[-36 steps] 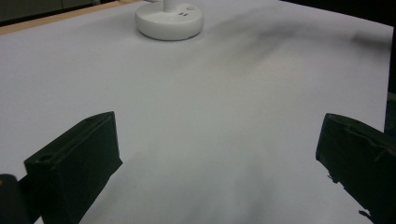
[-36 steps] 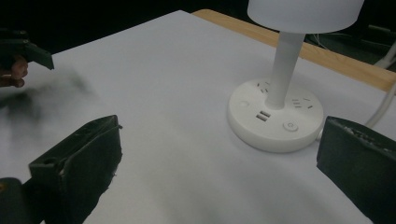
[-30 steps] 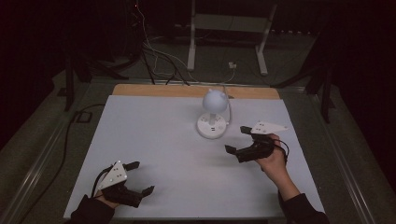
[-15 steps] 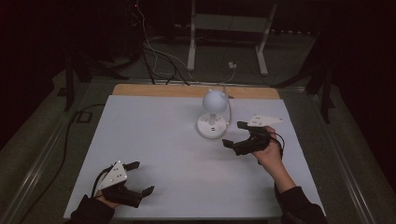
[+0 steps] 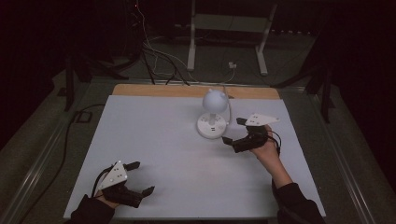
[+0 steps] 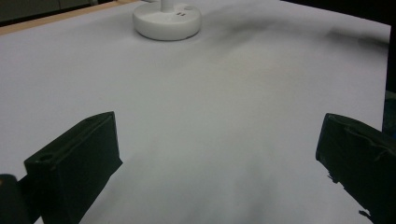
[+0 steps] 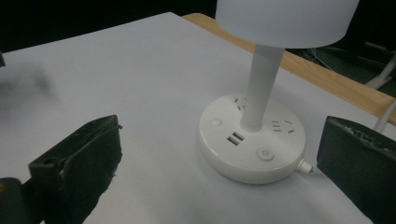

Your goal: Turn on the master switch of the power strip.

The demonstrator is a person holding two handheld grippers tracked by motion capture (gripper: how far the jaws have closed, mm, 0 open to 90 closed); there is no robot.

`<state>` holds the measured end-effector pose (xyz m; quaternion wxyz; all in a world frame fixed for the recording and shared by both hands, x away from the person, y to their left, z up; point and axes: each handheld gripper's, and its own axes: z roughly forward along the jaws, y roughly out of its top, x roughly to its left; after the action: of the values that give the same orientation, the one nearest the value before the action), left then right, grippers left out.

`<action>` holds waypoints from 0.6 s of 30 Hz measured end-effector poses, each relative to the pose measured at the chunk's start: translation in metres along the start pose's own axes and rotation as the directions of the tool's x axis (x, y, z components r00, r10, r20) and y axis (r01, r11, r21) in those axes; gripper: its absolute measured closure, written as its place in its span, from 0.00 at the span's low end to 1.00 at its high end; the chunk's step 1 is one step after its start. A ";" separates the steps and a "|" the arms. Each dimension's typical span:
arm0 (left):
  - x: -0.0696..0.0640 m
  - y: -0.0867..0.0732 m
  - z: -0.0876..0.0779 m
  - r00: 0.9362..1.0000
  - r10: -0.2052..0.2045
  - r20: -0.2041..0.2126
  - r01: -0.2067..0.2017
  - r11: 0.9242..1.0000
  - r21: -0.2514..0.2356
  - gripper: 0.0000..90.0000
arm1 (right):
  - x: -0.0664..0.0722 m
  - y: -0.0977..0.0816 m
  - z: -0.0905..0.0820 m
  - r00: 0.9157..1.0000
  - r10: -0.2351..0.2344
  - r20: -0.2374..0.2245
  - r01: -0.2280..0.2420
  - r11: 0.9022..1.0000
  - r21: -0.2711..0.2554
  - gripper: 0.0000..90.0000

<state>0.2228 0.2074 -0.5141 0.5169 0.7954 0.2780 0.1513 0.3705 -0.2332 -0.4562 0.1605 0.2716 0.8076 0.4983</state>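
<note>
Toward the far middle of the bench (image 5: 154,140) stands the white lamp (image 5: 212,114), your right gripper (image 5: 233,131) spread just beside its round base, your left gripper (image 5: 140,178) spread near the front edge.

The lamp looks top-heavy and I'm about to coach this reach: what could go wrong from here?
The right tool is open and close to the lamp. Its big shade sits on a thin stem, so a bump high up might tip it. The cable leaving the base lies near one jaw and could snag. A wide jaw might also press the power button unintentionally.
</note>
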 end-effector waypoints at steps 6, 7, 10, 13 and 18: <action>0.000 0.000 0.000 1.000 0.001 -0.001 -0.001 1.000 0.000 0.00 | -0.009 -0.001 0.004 1.000 0.014 -0.026 -0.015 1.000 -0.025 0.00; 0.000 0.000 0.000 1.000 0.002 -0.001 -0.002 1.000 0.001 0.00 | -0.011 -0.002 0.005 1.000 0.016 -0.026 -0.017 1.000 -0.026 0.00; 0.000 0.000 0.000 1.000 0.002 0.000 -0.002 1.000 0.000 0.00 | -0.014 -0.003 0.007 0.999 0.021 -0.025 -0.021 1.000 -0.018 0.00; 0.000 0.000 0.000 1.000 0.000 -0.001 0.000 1.000 -0.001 0.00 | -0.017 -0.004 0.009 0.999 0.026 -0.030 -0.026 1.000 -0.009 0.00; 0.000 0.000 0.000 1.000 -0.001 0.000 0.001 1.000 -0.002 0.00 | -0.022 -0.007 0.013 1.000 0.014 -0.018 -0.013 1.000 0.021 0.00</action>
<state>0.2227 0.2075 -0.5141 0.5176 0.7949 0.2781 0.1513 0.3931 -0.2391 -0.4683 0.1467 0.2741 0.8124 0.4933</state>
